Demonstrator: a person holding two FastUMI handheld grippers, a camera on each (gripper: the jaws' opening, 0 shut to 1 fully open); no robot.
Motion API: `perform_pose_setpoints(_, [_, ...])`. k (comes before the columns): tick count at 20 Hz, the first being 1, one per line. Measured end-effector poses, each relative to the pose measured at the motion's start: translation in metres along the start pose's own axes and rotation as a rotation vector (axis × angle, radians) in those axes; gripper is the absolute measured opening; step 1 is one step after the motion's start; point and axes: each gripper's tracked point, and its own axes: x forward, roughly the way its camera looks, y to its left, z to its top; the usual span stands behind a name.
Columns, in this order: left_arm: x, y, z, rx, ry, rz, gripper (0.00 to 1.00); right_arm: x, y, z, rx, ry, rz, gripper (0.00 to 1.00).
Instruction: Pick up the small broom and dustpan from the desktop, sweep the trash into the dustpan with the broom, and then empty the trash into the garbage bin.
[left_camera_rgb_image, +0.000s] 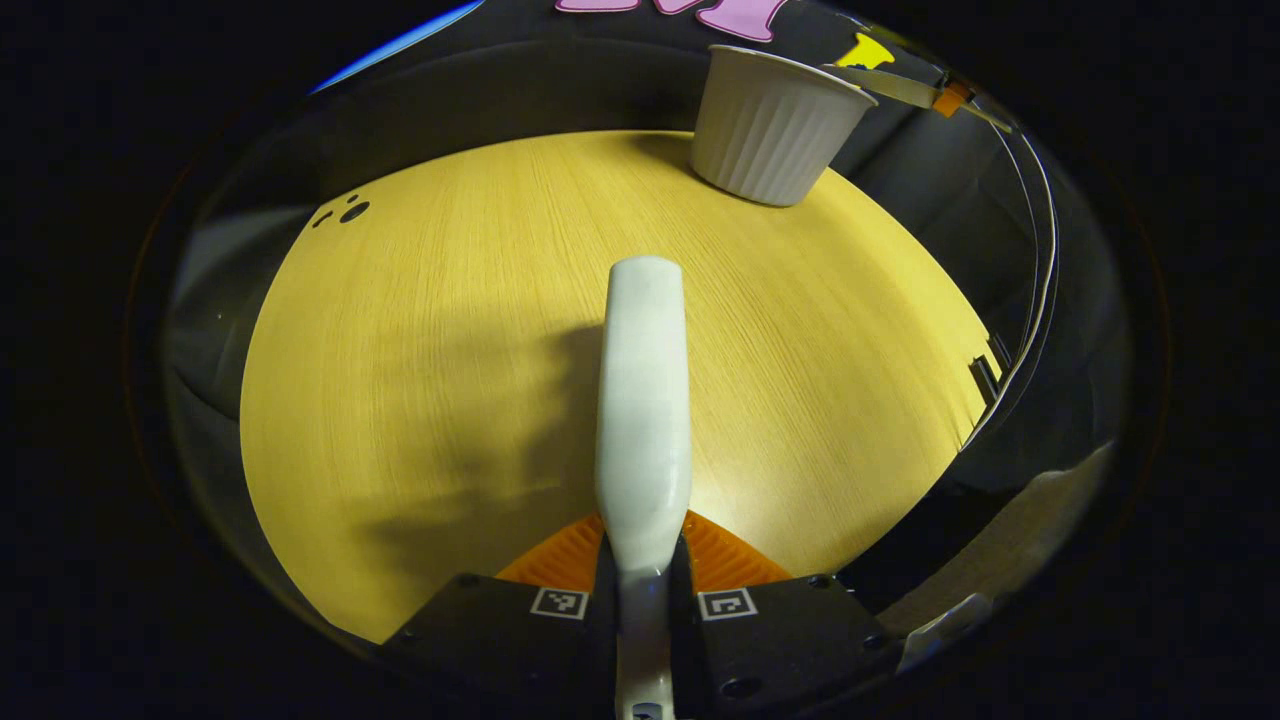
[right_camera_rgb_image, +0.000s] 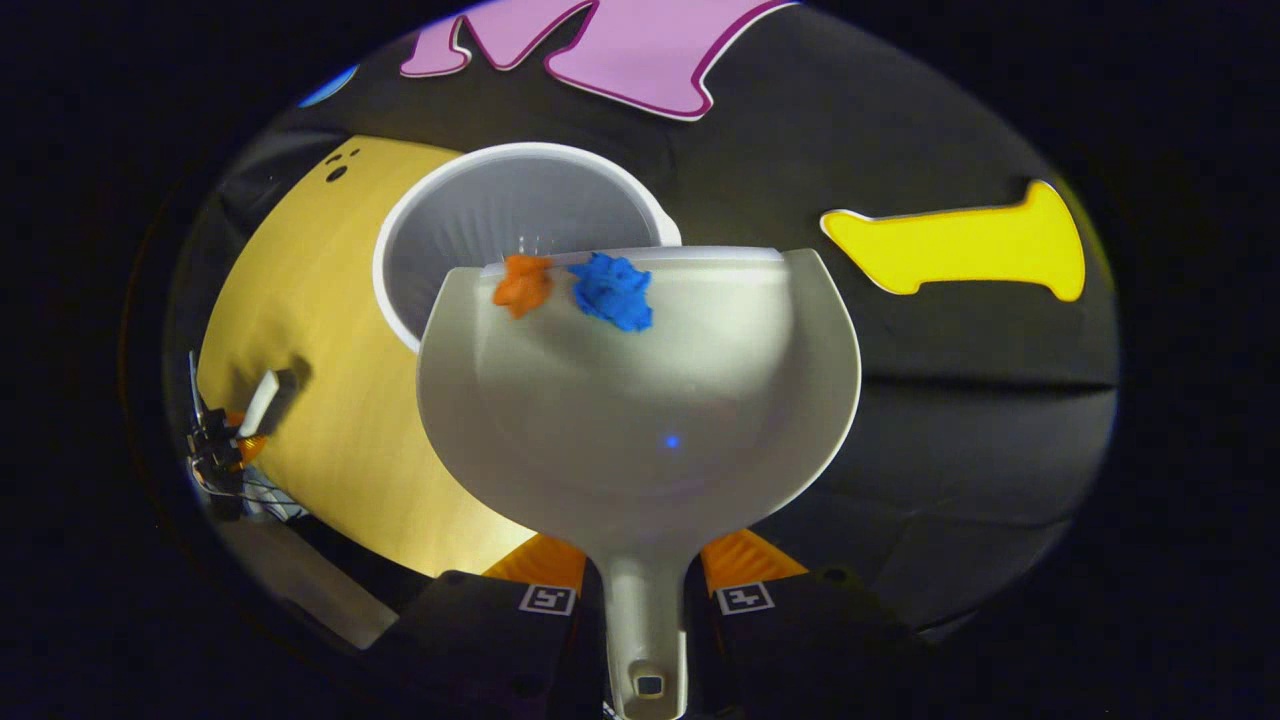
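Closest in the right gripper view, the right gripper has its jaws closed tight on the handle of the white dustpan, which is tipped toward the white bin just beyond its front lip. An orange scrap and a blue scrap sit at that lip, so I'd judge the emptying is under way; a steeper tilt with the lip kept over the bin's mouth should drop both inside. In the left gripper view, the left gripper clamps the white broom above the bare yellow wood worktop, well short of the bin. Black cloth walls close the booth behind.
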Motion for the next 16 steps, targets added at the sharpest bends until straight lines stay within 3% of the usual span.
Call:
perform_pose_setpoints(5, [0.001, 0.001, 0.001, -0.012, 0.007, 0.003, 0.25, 0.006, -0.005, 0.003, -0.035, 0.11, 0.019, 0.36])
perform_pose_setpoints(6, [0.002, 0.002, 0.001, -0.01, 0.007, 0.005, 0.25, 0.006, -0.004, 0.007, -0.029, 0.105, 0.026, 0.32])
perform_pose_setpoints(8, [0.002, 0.0, 0.002, -0.01, 0.005, 0.013, 0.25, 0.006, -0.002, 0.01, -0.025, 0.098, 0.039, 0.4])
perform_pose_setpoints(9, [0.001, 0.0, 0.003, -0.012, 0.005, 0.012, 0.25, 0.005, -0.001, 0.011, -0.031, 0.096, 0.038, 0.36])
perform_pose_setpoints(12, [0.0, -0.002, 0.005, -0.015, 0.003, 0.018, 0.24, 0.005, -0.001, 0.01, -0.038, 0.067, 0.037, 0.36])
perform_pose_setpoints(16, [-0.004, -0.002, 0.007, -0.018, -0.004, 0.039, 0.25, -0.009, 0.012, 0.007, 0.052, -0.057, 0.123, 0.36])
